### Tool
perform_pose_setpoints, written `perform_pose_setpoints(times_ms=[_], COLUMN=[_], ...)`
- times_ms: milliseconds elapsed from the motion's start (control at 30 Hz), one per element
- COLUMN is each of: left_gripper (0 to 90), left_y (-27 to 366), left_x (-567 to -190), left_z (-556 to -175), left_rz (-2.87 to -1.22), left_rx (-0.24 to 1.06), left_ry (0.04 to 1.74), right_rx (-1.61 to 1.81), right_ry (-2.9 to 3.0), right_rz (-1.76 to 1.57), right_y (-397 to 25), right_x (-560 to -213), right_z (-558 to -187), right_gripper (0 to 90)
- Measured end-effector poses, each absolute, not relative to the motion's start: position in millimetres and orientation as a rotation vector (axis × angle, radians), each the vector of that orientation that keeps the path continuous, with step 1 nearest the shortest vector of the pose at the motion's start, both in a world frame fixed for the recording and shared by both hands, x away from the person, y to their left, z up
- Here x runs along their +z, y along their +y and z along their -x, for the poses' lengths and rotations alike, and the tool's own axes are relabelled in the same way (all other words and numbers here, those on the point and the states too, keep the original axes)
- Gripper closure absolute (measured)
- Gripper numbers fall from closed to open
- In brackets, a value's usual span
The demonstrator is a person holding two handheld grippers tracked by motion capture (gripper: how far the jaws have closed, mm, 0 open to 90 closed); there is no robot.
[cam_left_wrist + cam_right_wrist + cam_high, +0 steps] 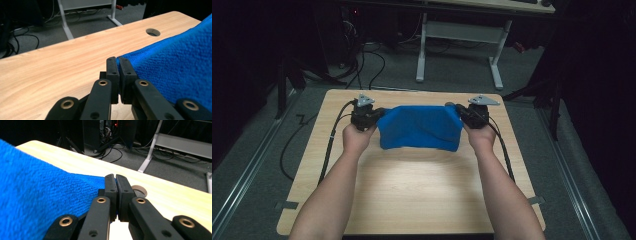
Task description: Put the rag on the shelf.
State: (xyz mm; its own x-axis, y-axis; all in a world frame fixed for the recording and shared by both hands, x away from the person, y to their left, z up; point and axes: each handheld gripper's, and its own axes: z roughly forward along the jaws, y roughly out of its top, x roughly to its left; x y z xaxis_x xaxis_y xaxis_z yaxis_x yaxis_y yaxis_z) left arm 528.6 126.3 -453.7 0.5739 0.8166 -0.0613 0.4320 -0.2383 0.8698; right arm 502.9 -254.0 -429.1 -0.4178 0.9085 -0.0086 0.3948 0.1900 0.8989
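Observation:
A blue towel (421, 128) hangs stretched between my two grippers above the far half of the wooden table (412, 185), sagging in the middle. My left gripper (380, 112) is shut on its left corner, and my right gripper (453, 108) is shut on its right corner. Seen from the left gripper view, the jaws of the left gripper (118, 59) are pressed together on the edge of the blue towel (172, 72). The right gripper view shows the right gripper (115, 177) pinching the corner of the blue towel (37, 195) the same way.
A round cable hole (152, 32) sits in the table's far right part, also seen as a hole (139, 190) just behind the right jaws. Beyond the table stand a white desk frame (460, 35) and loose cables (362, 65) on the floor.

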Motion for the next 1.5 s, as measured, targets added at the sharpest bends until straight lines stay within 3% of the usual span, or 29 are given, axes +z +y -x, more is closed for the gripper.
perform_pose_setpoints(times_ms=[1267,1500], left_gripper=[86.8,76.0], left_y=[126,129], left_x=[-502,-501], left_z=[-499,-500], left_rz=[-1.91,-1.891], left_rx=[0.392,0.384], left_ry=[1.034,1.078], right_rx=[1.162,1.166], right_ry=[1.953,1.949], right_rz=[-1.313,-1.306], right_y=[-258,-259], right_x=[-484,-481], right_z=[-491,-490], right_gripper=[88.5,81.5])
